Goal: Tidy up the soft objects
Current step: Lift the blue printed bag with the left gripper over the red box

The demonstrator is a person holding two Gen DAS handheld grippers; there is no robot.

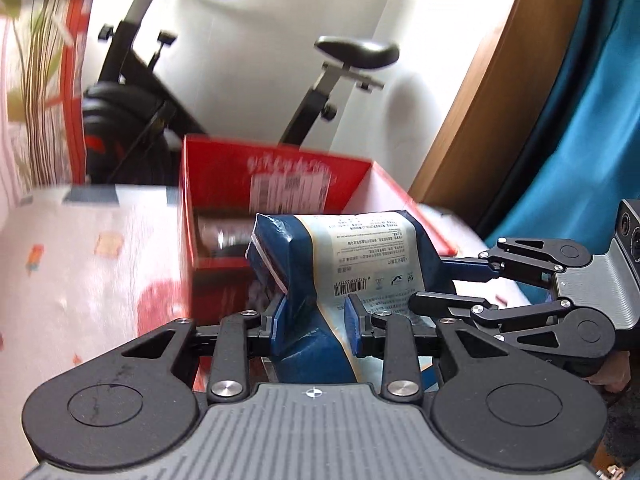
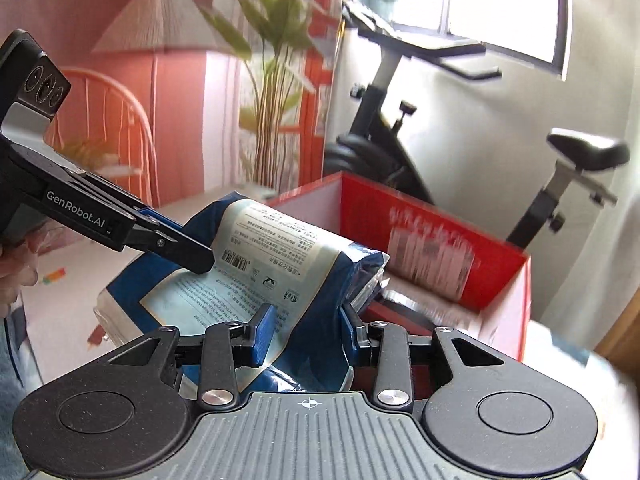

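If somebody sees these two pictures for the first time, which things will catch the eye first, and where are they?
First comes the blue and white soft package, printed with text and a barcode, pinched from both ends by the left gripper and the right gripper in the middle foreground. Just behind it stands an open red cardboard box. Farther back, against the white wall, is a black exercise bike.

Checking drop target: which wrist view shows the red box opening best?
Left wrist: the red box faces the camera, dark item inside visible, blue pack covering its front. Right wrist shows the box obliquely, interior mostly hidden.
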